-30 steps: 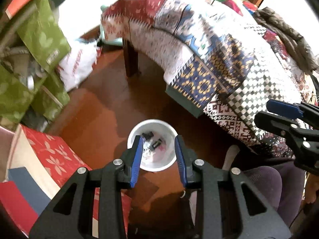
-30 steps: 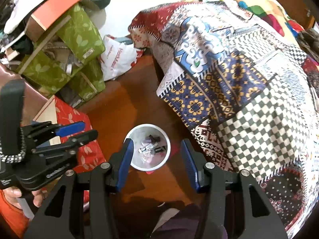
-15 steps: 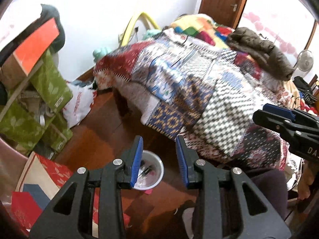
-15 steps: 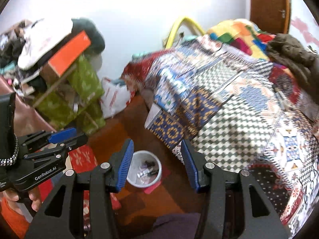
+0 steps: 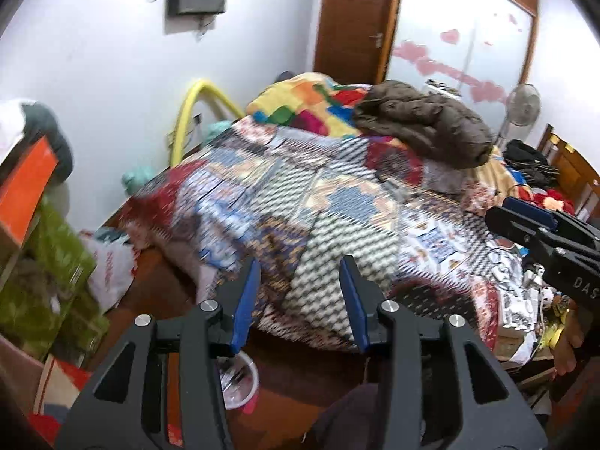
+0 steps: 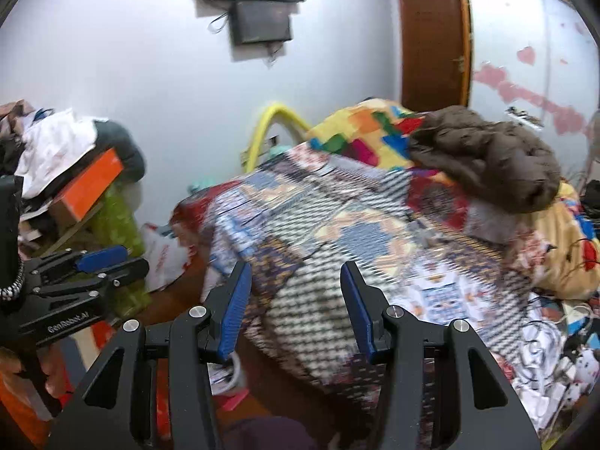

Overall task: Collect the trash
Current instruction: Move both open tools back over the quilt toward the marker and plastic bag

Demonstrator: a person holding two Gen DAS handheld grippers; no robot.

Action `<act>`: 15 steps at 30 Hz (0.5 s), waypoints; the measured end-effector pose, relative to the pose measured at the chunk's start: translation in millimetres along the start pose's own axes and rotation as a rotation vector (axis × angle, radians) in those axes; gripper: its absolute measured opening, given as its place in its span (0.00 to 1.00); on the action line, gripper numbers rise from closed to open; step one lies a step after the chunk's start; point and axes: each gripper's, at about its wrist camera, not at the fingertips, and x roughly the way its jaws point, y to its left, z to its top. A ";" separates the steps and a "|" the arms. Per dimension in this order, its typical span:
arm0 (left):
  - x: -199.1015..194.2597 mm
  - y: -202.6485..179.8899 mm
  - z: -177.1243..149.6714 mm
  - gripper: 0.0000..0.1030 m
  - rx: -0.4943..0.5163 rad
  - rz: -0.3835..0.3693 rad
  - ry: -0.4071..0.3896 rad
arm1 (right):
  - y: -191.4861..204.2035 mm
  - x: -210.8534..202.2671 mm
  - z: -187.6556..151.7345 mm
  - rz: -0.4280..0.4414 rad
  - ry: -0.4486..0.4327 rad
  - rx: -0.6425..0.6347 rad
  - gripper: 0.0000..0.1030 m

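A white trash bin (image 5: pixel 242 380) with wrappers inside stands on the brown floor, low in the left wrist view and half hidden behind my left gripper's left finger. Its rim also shows in the right wrist view (image 6: pixel 235 371). My left gripper (image 5: pixel 299 281) is open and empty, raised over the bed's edge. My right gripper (image 6: pixel 294 285) is open and empty too, pointing across the patchwork quilt (image 6: pixel 360 232). Wrappers and papers (image 5: pixel 521 300) lie at the bed's right side.
A brown jacket (image 5: pixel 423 127) lies on the bed. Green bags (image 5: pixel 45 270) and an orange box (image 5: pixel 22 195) pile up at the left. A white plastic bag (image 5: pixel 112 270) lies on the floor. A door (image 5: pixel 356 18) and a fan (image 5: pixel 521 105) stand behind.
Both grippers have tilted up and away from the bin. The bin dropped from the middle of both views to the bottom; the bed and far wall now fill them. Both stay open.
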 end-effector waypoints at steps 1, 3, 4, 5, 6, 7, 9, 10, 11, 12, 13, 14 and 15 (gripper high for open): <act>2.2 -7.0 4.9 0.46 0.010 -0.009 -0.006 | -8.5 -2.4 1.0 -0.017 -0.006 0.007 0.45; 8.6 -24.1 16.5 0.47 0.032 -0.029 -0.019 | -23.6 -5.6 3.1 -0.047 -0.015 0.021 0.45; 12.0 -29.2 20.3 0.47 0.040 -0.037 -0.020 | -33.3 -6.2 4.2 -0.064 -0.018 0.031 0.45; 18.1 -37.8 26.7 0.47 0.050 -0.050 -0.020 | -41.4 -6.9 4.3 -0.076 -0.020 0.039 0.45; 23.1 -44.2 31.3 0.47 0.057 -0.060 -0.019 | -50.1 -7.0 4.5 -0.091 -0.021 0.049 0.45; 27.4 -49.6 34.8 0.47 0.063 -0.067 -0.017 | -60.7 -6.3 5.2 -0.105 -0.020 0.061 0.45; 38.9 -62.2 43.8 0.47 0.078 -0.082 -0.010 | -80.4 -3.5 6.4 -0.130 -0.014 0.086 0.45; 45.1 -67.3 47.9 0.47 0.085 -0.090 -0.005 | -88.3 -1.5 7.4 -0.139 -0.010 0.096 0.45; 54.1 -74.0 53.8 0.47 0.095 -0.100 0.001 | -98.4 1.8 8.6 -0.150 -0.004 0.108 0.45; 60.4 -78.0 57.1 0.47 0.103 -0.106 0.005 | -106.9 3.9 8.9 -0.160 0.001 0.116 0.45; 67.6 -81.8 61.1 0.47 0.112 -0.111 0.008 | -114.3 6.7 9.7 -0.170 0.005 0.123 0.45; 74.7 -86.8 65.1 0.47 0.121 -0.116 0.010 | -122.5 9.3 10.1 -0.183 0.009 0.131 0.45; 81.1 -91.0 67.7 0.47 0.130 -0.116 0.011 | -131.0 12.9 10.2 -0.196 0.014 0.139 0.45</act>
